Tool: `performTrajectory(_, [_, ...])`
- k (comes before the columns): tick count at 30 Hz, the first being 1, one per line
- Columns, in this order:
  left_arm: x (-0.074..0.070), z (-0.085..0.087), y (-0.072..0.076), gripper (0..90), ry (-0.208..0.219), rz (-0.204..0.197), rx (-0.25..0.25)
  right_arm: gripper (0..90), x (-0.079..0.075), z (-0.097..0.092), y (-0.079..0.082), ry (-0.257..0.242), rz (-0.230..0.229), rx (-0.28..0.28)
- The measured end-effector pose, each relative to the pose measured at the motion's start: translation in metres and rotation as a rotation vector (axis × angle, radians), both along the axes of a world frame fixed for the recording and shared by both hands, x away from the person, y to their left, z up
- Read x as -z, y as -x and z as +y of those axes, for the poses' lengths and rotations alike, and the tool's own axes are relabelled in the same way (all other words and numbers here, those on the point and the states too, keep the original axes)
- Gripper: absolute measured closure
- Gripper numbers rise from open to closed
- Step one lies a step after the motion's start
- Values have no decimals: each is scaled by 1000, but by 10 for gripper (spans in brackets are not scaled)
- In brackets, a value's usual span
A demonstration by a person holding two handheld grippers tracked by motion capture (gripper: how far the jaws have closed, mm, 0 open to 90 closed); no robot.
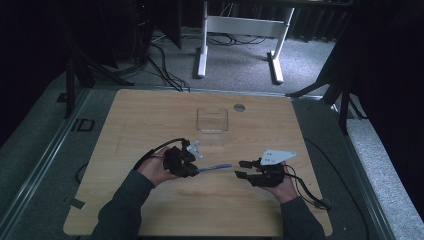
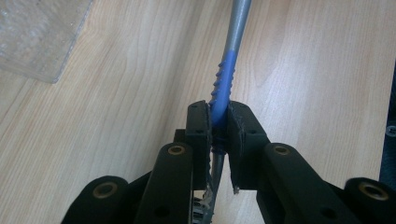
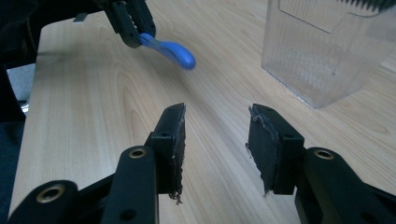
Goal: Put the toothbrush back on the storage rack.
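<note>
1. Blue and grey, the toothbrush [image 2: 226, 79] is clenched by its ribbed blue handle in the left claw [image 2: 218, 135]; its two pads press on the handle from both sides.
2. Seen from the high view, the toothbrush [image 1: 214, 168] sticks out level from the left claw [image 1: 192, 170] toward the right claw [image 1: 241, 169], held above the desk [image 1: 150, 115] rather than lying on it.
3. Right claw [image 3: 215, 140] is released: its jaws stand apart with bare wood between them and nothing touching the pads. Its jaws have just been closing a little.
4. In the right gripper view the rounded blue end of the toothbrush [image 3: 173, 52] points toward the camera, well apart from the right claw, up and to the left of it.
5. Hidden parts: the lower end of the toothbrush runs down behind the left claw's pads in the left gripper view, and its grey far end is cut off by the top edge. Whether that end carries bristles cannot be made out.
6. A clear plastic box [image 1: 212, 120] stands upright near the far middle of the desk, beyond both claws and apart from them; in the right gripper view its top [image 3: 322, 51] is cut off.
7. Open wood lies all round both hands; the desk's near edge is just behind the forearms, its side edges well off.
</note>
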State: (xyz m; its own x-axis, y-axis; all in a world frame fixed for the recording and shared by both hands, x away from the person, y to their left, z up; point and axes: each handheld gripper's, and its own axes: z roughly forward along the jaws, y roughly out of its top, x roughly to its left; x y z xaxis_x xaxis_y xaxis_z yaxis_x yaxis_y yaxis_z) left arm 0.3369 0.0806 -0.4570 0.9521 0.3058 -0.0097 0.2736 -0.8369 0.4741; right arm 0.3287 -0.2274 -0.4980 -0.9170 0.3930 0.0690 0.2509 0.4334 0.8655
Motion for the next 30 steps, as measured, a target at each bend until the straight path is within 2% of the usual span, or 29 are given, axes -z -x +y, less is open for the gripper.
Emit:
performTrajectory(7, [0, -5, 1, 797, 6, -4, 19, 595, -2, 1, 2, -26, 3, -30])
performTrajectory(8, [1, -6, 1, 797, 8, -5, 25, 607, -3, 1, 2, -44, 10, -47])
performTrajectory(15, [0, -11, 2, 797, 11, -9, 48, 612, -4, 1, 3, -80, 26, -77])
performTrajectory(30, [-1, -30, 5, 796, -18, -29, 108, 646, -3, 7, 6, -82, 19, -145])
